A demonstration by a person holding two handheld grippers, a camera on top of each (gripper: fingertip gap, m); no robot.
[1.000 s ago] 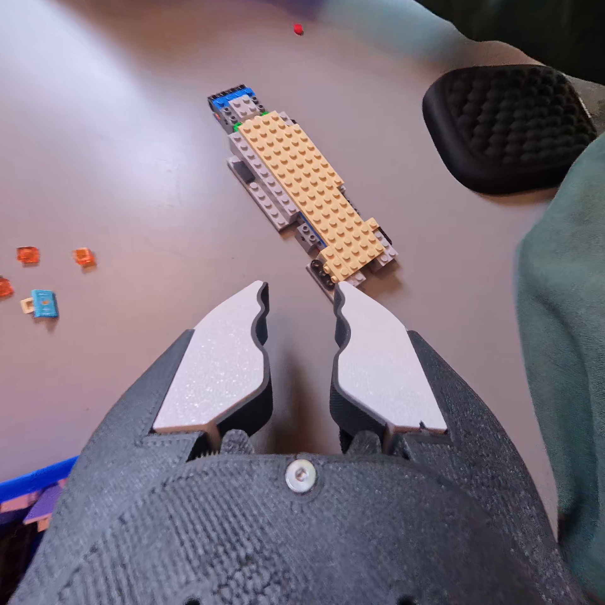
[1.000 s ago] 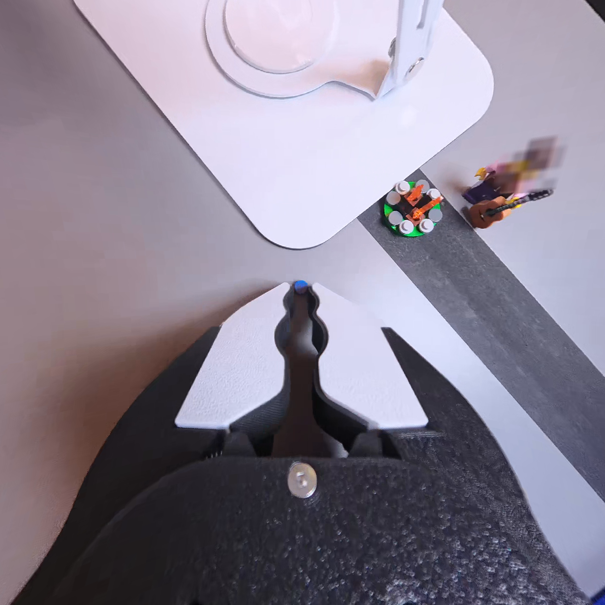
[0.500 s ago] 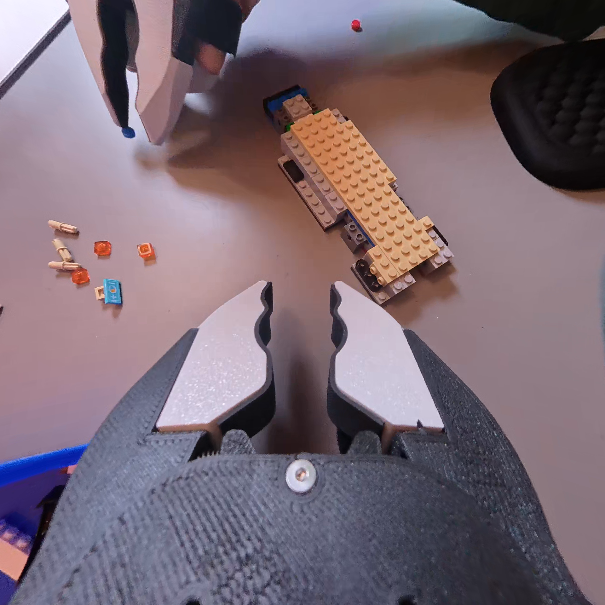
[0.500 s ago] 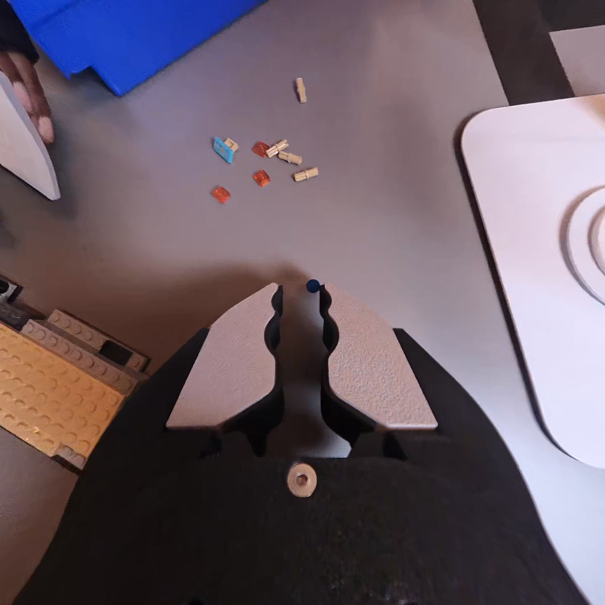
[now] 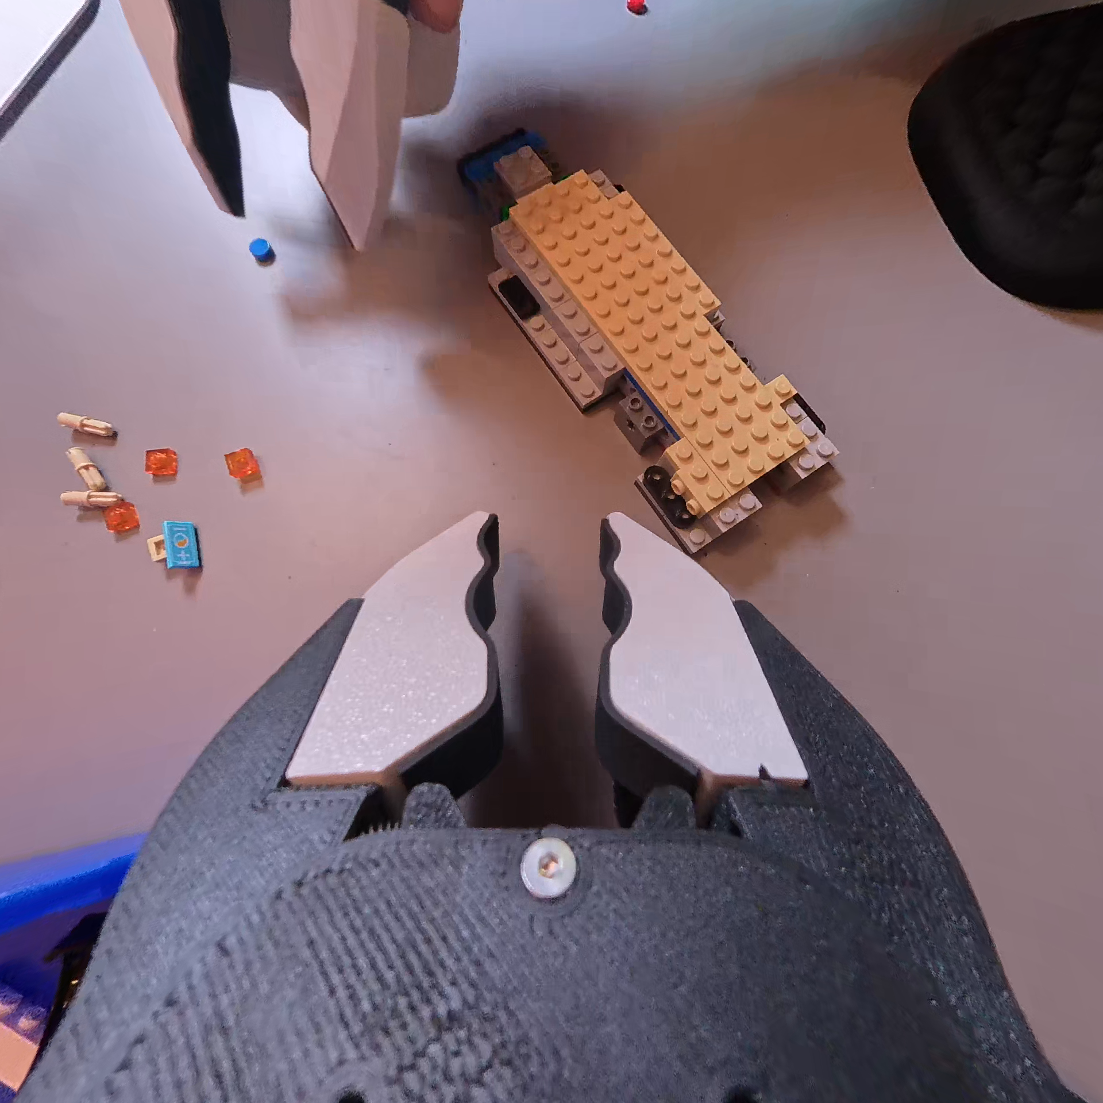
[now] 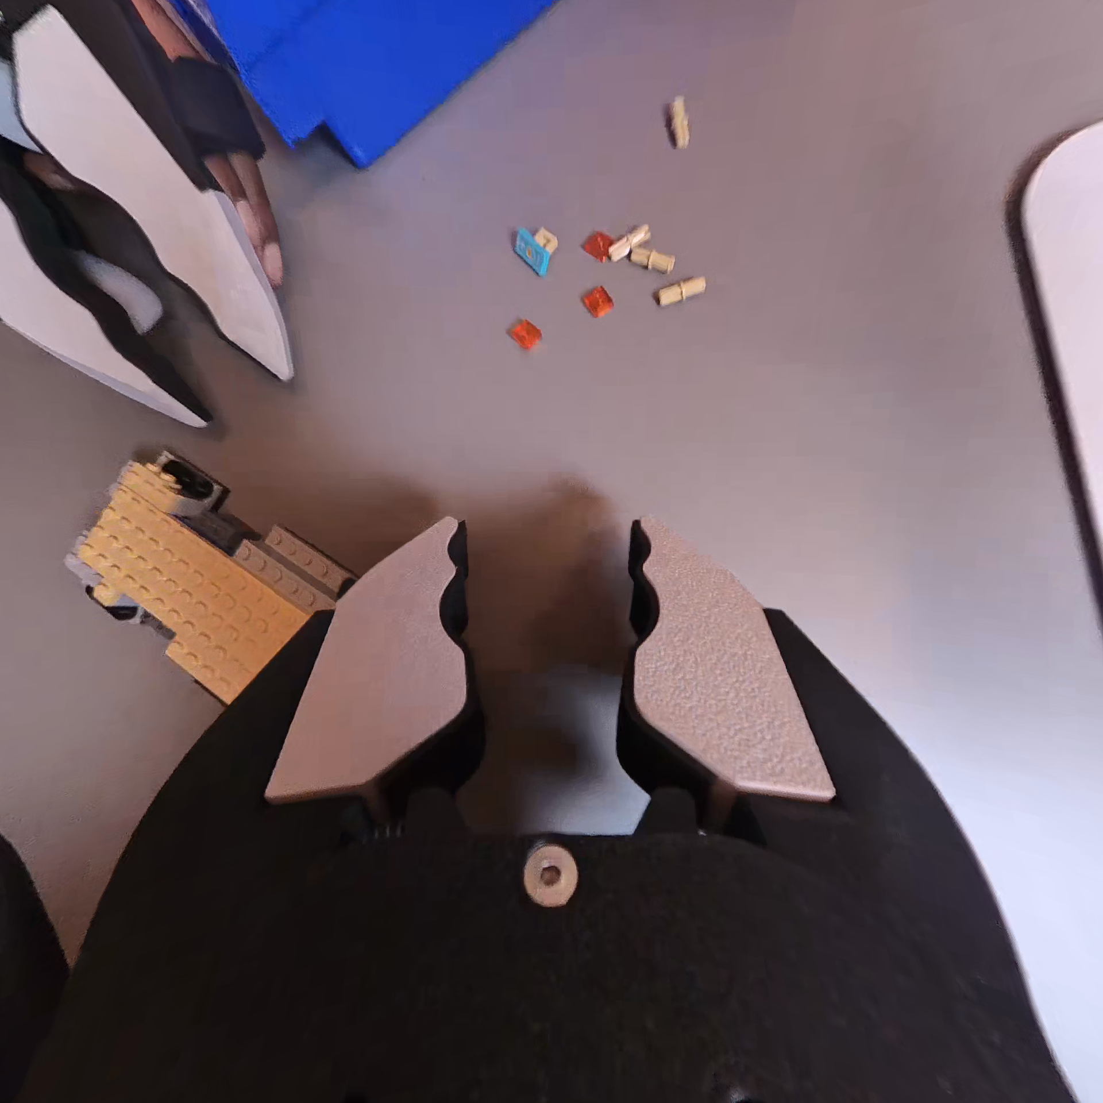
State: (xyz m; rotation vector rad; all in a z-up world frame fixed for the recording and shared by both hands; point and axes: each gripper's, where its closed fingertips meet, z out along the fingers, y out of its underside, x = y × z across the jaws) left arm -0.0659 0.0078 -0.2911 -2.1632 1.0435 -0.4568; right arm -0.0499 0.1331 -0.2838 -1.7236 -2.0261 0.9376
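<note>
Since a moment ago our right tongs (image 5: 286, 227) have spread and let the blue stud (image 5: 261, 249) drop onto the worktop (image 5: 370, 388) beside the tan brick plate (image 5: 650, 334), while our left tongs (image 5: 548, 528) hover parted and empty.

Looks like office or lab workspace: plain grey bench (image 5: 179, 334), blue parts bin (image 6: 370, 65), white stand base (image 6: 1068, 310), black padded chair armrest (image 5: 1014, 149).

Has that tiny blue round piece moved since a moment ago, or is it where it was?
Yes. The blue round piece has left the right gripper, whose fingers stand open, and lies on the table, left of the tan brick model.
</note>
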